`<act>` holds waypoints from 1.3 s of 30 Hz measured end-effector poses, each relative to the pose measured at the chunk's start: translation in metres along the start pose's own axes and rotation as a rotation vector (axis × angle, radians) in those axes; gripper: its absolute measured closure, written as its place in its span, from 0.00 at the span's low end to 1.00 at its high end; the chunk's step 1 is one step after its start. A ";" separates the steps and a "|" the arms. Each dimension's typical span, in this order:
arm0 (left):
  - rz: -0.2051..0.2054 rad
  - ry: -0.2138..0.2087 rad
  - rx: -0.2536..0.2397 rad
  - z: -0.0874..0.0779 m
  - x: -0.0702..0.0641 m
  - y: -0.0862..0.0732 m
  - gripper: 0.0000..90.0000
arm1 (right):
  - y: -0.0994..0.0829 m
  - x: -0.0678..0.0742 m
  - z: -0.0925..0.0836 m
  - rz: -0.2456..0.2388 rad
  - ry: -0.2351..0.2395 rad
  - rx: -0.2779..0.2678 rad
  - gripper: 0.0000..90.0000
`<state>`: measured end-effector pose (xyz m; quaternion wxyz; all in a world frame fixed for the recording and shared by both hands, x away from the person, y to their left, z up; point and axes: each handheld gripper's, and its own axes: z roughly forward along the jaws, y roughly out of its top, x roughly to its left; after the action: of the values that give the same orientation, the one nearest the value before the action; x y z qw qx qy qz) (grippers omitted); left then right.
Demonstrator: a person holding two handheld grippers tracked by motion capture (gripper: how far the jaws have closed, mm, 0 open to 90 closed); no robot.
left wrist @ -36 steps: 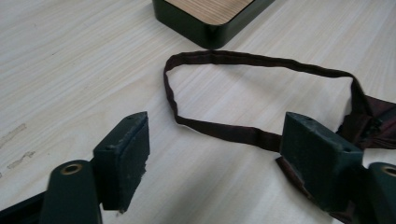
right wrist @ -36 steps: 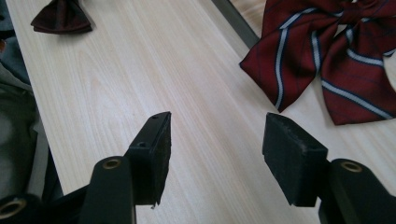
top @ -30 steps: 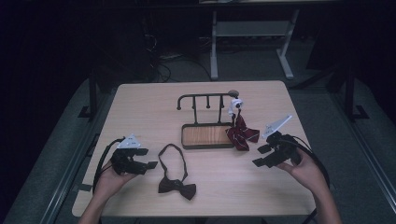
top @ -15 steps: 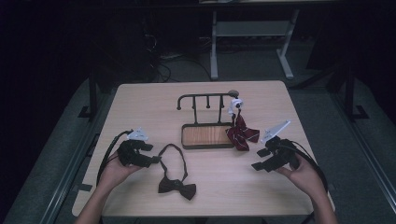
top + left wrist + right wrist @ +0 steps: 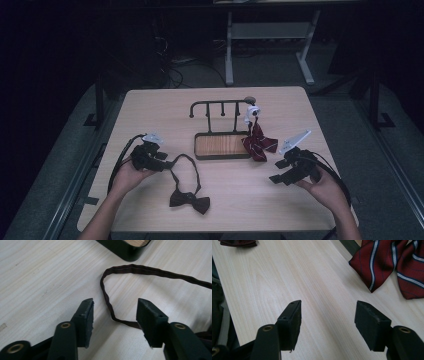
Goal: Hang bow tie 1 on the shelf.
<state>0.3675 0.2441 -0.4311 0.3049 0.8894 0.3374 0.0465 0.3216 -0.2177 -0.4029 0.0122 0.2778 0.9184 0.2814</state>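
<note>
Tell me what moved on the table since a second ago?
The left gripper slid toward the dark brown fabric bow tie and its fingers have just been closing around the tie's thin neck strap, not yet pressing it. The right gripper, the red striped bow tie and the black metal rack with wooden base stayed put.

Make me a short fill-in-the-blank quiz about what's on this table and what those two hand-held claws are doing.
1. The dark bow tie lies on the table with its strap running between the jaws of the ____ gripper.
2. The striped bow tie is ____ in colour.
3. Nothing lies between the jaws of the ____ gripper.
4. The striped tie hangs from the black ____ above the tray.

Missing words: left; red; right; rack
</note>
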 end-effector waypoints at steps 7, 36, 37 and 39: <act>0.031 0.007 0.050 0.009 0.004 0.005 0.67 | 0.001 0.001 0.000 -0.013 0.000 0.000 0.42; 0.102 0.021 0.116 0.012 0.000 0.017 1.00 | 0.001 0.002 -0.001 -0.026 0.024 -0.019 0.46; 0.106 0.015 0.106 0.009 0.000 0.018 1.00 | 0.001 0.002 -0.001 -0.024 0.026 -0.020 0.46; 0.089 0.002 0.097 0.004 -0.001 0.019 1.00 | 0.000 0.001 -0.002 -0.026 0.029 -0.026 0.46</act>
<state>0.3790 0.2301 -0.4237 0.2586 0.9172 0.2997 0.0447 0.3204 -0.2175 -0.4011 0.0060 0.2614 0.9184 0.2970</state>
